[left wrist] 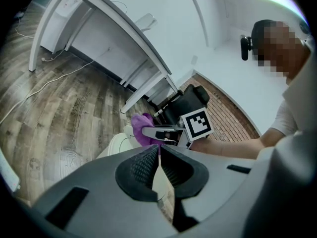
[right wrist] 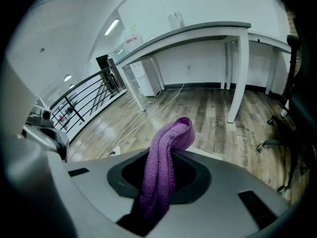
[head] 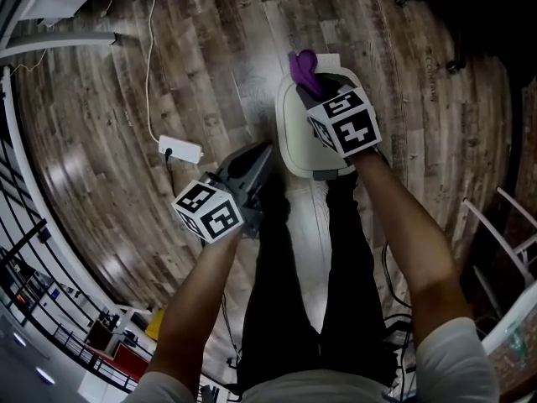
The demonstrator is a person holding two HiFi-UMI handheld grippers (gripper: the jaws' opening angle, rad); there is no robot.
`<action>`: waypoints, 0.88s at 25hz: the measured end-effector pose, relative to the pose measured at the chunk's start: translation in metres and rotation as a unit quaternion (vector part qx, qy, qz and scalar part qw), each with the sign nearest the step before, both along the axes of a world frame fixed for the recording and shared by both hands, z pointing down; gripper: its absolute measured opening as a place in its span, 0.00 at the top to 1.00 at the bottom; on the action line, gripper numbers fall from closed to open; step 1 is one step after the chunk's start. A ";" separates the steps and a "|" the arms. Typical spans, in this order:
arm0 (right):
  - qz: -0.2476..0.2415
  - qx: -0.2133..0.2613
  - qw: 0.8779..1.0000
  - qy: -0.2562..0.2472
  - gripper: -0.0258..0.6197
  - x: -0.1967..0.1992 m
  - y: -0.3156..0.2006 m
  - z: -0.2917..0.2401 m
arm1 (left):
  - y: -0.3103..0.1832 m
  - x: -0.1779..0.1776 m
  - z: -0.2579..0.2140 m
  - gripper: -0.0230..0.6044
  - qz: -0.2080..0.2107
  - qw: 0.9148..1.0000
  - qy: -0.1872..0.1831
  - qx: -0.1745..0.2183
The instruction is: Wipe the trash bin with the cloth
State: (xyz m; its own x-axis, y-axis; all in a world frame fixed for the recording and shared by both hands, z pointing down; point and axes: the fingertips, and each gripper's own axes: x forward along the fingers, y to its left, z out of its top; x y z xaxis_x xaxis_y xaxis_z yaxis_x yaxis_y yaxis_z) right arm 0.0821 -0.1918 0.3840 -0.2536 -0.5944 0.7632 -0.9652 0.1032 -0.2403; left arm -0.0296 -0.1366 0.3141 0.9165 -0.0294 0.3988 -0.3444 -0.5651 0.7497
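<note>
A white trash bin (head: 295, 133) stands on the wooden floor in front of the person's legs. My right gripper (head: 315, 86) hovers over its top, shut on a purple cloth (head: 304, 68) that sticks out past the jaws. In the right gripper view the cloth (right wrist: 166, 150) hangs folded between the jaws of my right gripper (right wrist: 166, 168). My left gripper (head: 257, 159) is to the left of the bin and apart from it. Its jaws (left wrist: 158, 153) are shut with nothing between them. In the left gripper view the bin (left wrist: 117, 144), the cloth (left wrist: 140, 128) and the right gripper (left wrist: 154, 132) lie just ahead.
A white power strip (head: 180, 149) with its cable lies on the floor to the left of the bin. A black railing (head: 25, 250) runs along the left. White desks (left wrist: 114, 26) and a black office chair (left wrist: 184, 102) stand beyond the bin; desk legs (right wrist: 237, 83) rise nearby.
</note>
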 end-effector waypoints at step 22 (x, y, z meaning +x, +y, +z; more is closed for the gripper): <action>0.060 -0.059 0.995 -0.061 0.81 0.017 -0.005 0.050 | -0.007 0.033 0.019 0.94 0.028 1.000 0.000 0.002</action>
State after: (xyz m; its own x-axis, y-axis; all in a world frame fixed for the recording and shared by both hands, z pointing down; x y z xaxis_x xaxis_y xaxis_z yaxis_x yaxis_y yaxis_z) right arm 0.0990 -0.1963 0.4338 -0.2816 -0.5342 0.7971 -0.9319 -0.0458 -0.3599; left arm 0.0039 -0.1431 0.3328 0.9171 0.0210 0.3981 -0.3111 -0.5868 0.7476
